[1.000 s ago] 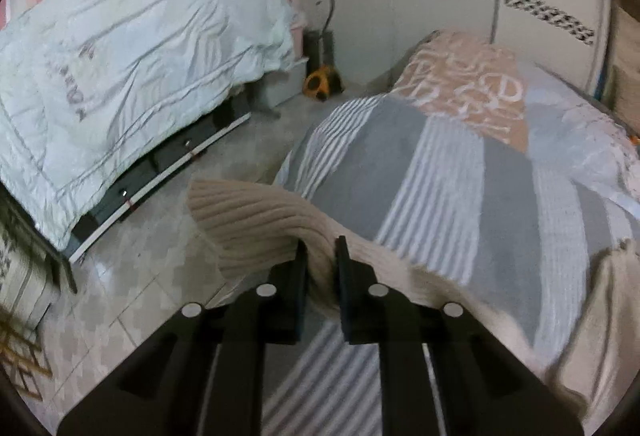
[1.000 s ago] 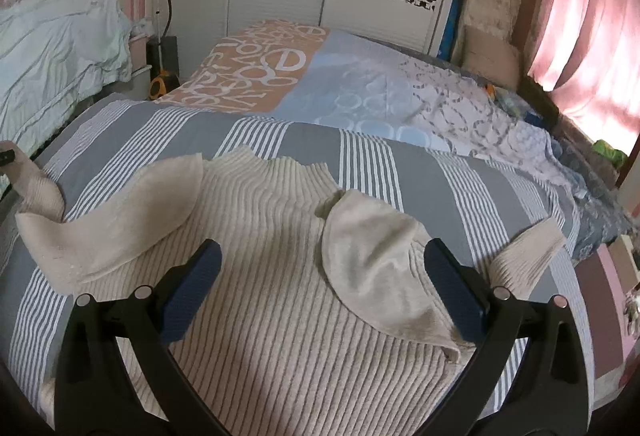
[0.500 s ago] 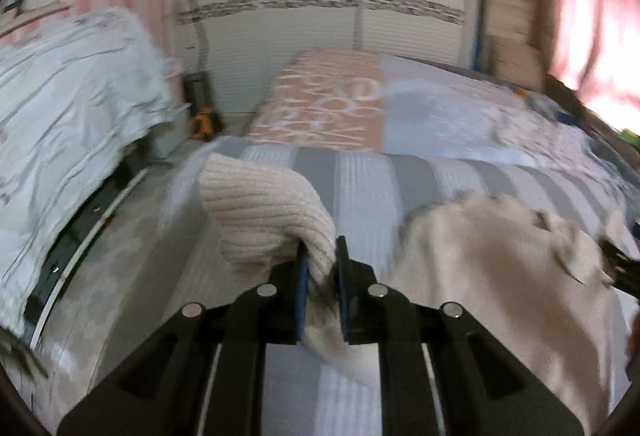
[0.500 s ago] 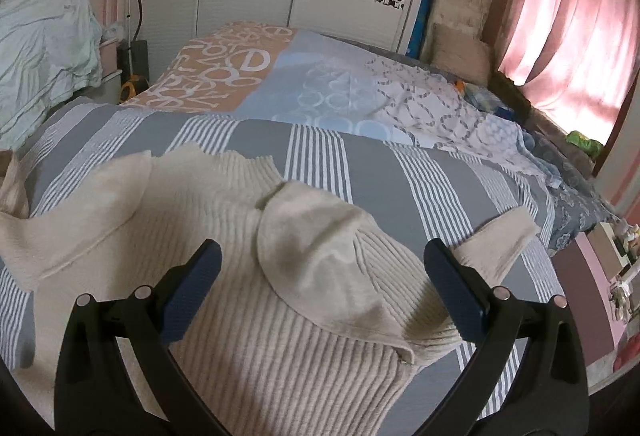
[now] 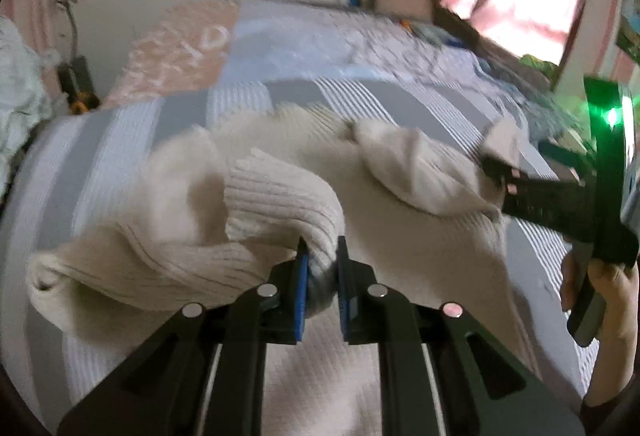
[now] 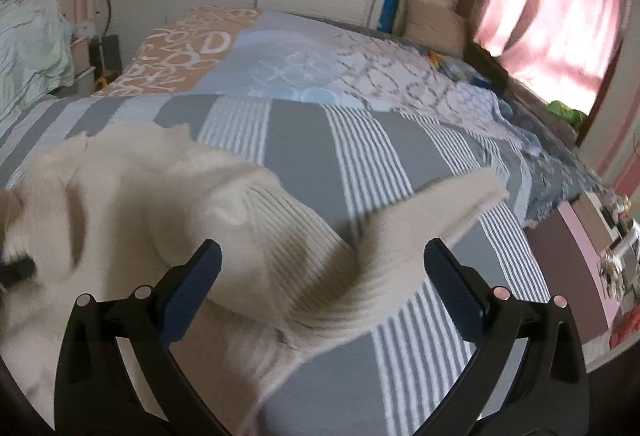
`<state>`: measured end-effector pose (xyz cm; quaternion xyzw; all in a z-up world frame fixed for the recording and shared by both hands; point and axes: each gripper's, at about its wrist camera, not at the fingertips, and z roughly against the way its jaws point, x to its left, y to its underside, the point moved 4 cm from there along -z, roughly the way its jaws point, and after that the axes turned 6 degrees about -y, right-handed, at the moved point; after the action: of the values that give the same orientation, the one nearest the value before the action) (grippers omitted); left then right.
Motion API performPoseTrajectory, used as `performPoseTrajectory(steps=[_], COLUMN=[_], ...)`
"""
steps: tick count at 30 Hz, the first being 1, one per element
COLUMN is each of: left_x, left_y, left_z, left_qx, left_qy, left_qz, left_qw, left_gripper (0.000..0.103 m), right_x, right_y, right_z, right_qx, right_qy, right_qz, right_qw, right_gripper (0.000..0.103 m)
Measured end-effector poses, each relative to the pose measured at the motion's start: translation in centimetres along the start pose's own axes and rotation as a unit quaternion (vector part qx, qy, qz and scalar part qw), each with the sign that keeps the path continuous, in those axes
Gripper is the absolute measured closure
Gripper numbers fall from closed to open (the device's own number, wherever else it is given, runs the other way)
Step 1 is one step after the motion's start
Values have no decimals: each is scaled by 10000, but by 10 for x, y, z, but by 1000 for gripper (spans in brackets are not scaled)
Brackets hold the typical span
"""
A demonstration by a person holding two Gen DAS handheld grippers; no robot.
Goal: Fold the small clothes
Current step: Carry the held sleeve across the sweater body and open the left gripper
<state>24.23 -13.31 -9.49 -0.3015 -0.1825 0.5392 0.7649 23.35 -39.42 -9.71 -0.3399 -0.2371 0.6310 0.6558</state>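
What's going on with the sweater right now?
A person is folding a cream sweater on a striped bed with two hand-held grippers. The left gripper is shut on the left sleeve, holding it over the sweater's body. The right gripper is wide open, its fingers either side of the right sleeve, which sticks out over the cover, not gripped. The fold is not yet finished.

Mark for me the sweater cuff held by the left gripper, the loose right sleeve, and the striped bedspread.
sweater cuff (image 5: 280, 196): left wrist view, on the ribbed knit above the closed fingers.
right sleeve (image 6: 452, 204): right wrist view, mid-sleeve, near its free end.
striped bedspread (image 6: 304, 140): right wrist view, on a bare grey stripe.
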Motion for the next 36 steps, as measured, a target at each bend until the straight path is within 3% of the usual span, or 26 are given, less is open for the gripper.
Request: performPoseTrajectory(steps=[3,4,5,7,11,15,21,24,26,28,31,36], left_x=[-26,-29,-31,-32,-26,22,92,123,138,145,147,144], left_y=[13,19,24,30,39,41,43,42,42,44,43,40], left_z=[-18,-20,-19,-10,17,36,56,62,58,52,43,46], left_qx=[323,358,367,279,-92,-157,-237,-299,-255,-184,-172,-287], left_qy=[-180,-269,-322,-319,-769,-1119,-1565,-1621,-1732,-1693,-1572,-1538], left_qz=[-294,-405,-464,-523,-853,-711,-309,-271,-359,-382,-341,-254], left_qw=[9989,9982,9977,9977,9933,9911,9869,9859,9839,9847,9868,9874], left_gripper=[86,74,55,40,38,37,37,37,37,37,37,37], right_x=[-6,-4,0,6,28,60,102,118,127,134,131,87], right_y=[10,10,13,15,14,12,22,31,35,33,23,-17], right_z=[0,0,1,3,9,13,-4,-17,-21,-20,-17,-16], right_qx=[95,110,128,165,188,237,693,1076,1197,1187,968,392], right_qy=[-66,-84,-119,-184,-436,-761,-1151,-1378,-1560,-1530,-1400,-967], right_qz=[-78,-79,-67,-44,56,186,373,477,587,795,864,466], right_qw=[9999,9999,9998,9997,9989,9966,9902,9834,9787,9778,9816,9934], right_gripper=[3,3,3,3,3,4,25,54,86,103,102,102])
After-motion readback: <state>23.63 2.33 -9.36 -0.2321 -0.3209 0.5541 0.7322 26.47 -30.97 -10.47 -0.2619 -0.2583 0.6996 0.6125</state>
